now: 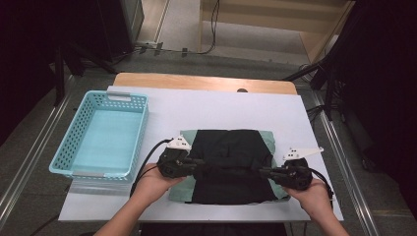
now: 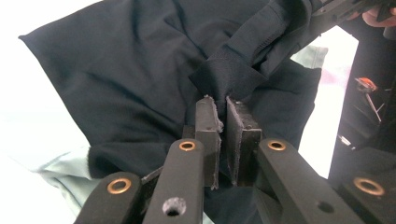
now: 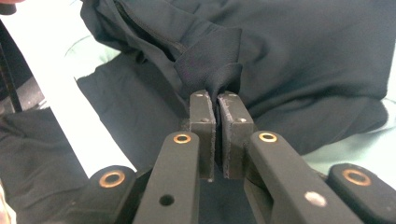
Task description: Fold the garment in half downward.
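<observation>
We see the left gripper (image 1: pixel 199 165) and right gripper (image 1: pixel 265 172) each clamped nearly closed on a fold of the black garment (image 1: pixel 231 152). The garment lies right of the blue basket (image 1: pixel 142 123), over a pale green cloth (image 1: pixel 270 143).

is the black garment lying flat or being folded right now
Being folded: both tongs, left and right, are shut on pinched edges of the black garment, lifting a fold over the rest.

Matt black cloth garment (image 1: pixel 231 157), perforated glossy plastic basket (image 1: pixel 78 130)
</observation>
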`<state>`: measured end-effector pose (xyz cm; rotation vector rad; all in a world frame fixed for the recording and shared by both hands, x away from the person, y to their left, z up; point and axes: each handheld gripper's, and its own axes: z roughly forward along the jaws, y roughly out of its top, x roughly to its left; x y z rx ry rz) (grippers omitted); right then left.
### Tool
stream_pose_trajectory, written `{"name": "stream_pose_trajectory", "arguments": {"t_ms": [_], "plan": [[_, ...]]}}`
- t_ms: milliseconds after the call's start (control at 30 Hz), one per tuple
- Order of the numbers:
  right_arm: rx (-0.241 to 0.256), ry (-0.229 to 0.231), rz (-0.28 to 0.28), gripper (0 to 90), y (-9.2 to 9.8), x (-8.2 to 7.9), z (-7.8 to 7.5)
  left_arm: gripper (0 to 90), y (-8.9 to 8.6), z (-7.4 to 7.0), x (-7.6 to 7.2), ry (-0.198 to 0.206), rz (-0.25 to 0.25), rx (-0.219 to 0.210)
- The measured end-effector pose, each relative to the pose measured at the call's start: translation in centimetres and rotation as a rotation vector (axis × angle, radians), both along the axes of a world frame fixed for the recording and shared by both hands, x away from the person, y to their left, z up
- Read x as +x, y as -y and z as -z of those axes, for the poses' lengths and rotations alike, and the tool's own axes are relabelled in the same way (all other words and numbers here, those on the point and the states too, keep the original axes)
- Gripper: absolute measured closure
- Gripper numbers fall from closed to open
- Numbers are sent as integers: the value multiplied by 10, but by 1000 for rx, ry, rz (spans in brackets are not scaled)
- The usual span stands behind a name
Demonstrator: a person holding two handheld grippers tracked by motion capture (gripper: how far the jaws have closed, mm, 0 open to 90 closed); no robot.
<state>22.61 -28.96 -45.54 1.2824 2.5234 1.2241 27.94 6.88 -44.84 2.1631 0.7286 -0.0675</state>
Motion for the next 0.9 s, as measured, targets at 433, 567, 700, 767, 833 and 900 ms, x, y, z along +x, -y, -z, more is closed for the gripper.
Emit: {"name": "stream_pose_trajectory", "arguments": {"t_ms": [433, 567, 700, 767, 833, 900], "plan": [[-29, -59, -47, 824, -4, -17, 13, 848, 2, 12, -22, -36, 50, 57], [-48, -77, -60, 813, -4, -23, 16, 839, 0, 15, -30, -49, 70, 69], [-69, -70, -72, 801, -5, -29, 17, 829, -3, 14, -37, -57, 80, 77], [-68, -65, -79, 796, -3, -32, 17, 829, -5, 15, -39, -68, 83, 76], [-72, -67, -76, 789, -3, -35, 17, 829, -6, 16, -41, -75, 94, 86], [-78, -65, -78, 781, -1, -39, 17, 825, -7, 17, -45, -89, 104, 96]]}}
